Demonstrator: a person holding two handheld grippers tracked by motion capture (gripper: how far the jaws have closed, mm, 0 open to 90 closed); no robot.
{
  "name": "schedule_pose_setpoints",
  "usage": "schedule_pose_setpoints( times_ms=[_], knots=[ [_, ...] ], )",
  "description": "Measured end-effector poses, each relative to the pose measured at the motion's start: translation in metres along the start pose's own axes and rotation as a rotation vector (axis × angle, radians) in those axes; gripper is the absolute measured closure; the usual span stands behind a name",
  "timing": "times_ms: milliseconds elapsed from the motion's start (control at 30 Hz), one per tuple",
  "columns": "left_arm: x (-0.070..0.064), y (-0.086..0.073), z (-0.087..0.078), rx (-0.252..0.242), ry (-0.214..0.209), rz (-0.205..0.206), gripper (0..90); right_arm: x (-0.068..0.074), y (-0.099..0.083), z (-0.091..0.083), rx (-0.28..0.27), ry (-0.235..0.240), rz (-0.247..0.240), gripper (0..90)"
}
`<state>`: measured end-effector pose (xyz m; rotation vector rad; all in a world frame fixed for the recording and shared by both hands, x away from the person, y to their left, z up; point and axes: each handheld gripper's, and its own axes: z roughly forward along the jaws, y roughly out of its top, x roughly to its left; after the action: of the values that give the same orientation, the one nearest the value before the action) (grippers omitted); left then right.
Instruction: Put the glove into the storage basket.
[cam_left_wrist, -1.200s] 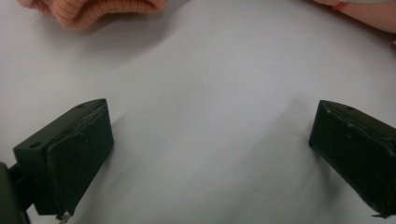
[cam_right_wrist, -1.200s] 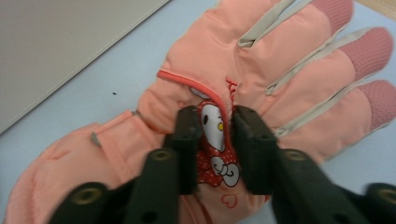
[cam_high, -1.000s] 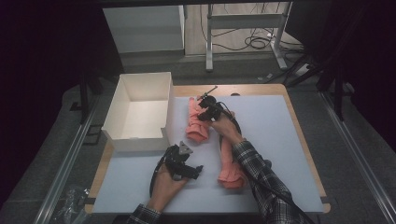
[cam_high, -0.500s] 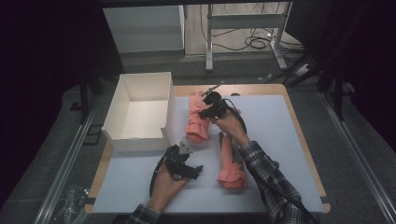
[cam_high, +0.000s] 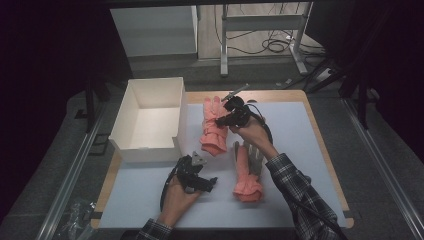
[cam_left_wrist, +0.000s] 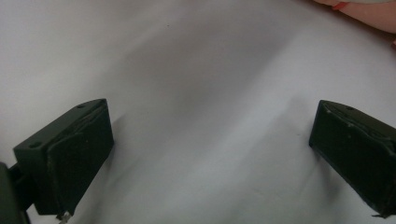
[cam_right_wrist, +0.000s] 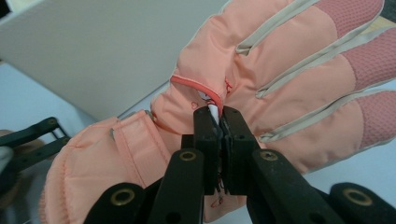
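From above, the right gripper (cam_high: 226, 119) pinched a pink glove (cam_high: 212, 127) beside the white box (cam_high: 150, 120); a second glove (cam_high: 246, 172) lay nearer the left gripper (cam_high: 207, 184). The left gripper's view showed its jaws wide apart over the bare mat (cam_left_wrist: 201, 93). The right gripper's view showed its jaws clamped on the glove's (cam_right_wrist: 280, 79) edge.

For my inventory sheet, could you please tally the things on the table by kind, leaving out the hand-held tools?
Pink gloves: 2, one beside the box, pinched by the right tool, and one lying nearer the person.
White open box: 1.
Total: 3.
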<state>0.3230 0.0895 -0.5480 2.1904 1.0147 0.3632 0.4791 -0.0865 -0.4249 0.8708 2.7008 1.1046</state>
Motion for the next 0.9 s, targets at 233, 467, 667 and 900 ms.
schedule_pose_setpoints(
  times_ms=[233, 467, 667, 900],
  knots=[
    [0.0, 0.0, 0.0, 0.0, 0.0, 0.0, 0.0, 0.006, -0.005, -0.023, -0.014, 0.017, 0.0, 85.7],
    [0.0, 0.0, 0.0, 0.0, 0.001, 0.002, 0.0, 0.008, -0.018, -0.05, -0.02, 0.028, 0.009, 85.7],
    [0.0, 0.0, 0.0, 0.001, 0.001, 0.0, 0.0, 0.011, -0.034, -0.069, -0.022, 0.019, 0.012, 85.6],
    [0.0, 0.0, 0.0, 0.0, 0.001, 0.0, 0.0, 0.02, -0.059, -0.091, -0.036, 0.016, 0.01, 85.6]
  ],
)
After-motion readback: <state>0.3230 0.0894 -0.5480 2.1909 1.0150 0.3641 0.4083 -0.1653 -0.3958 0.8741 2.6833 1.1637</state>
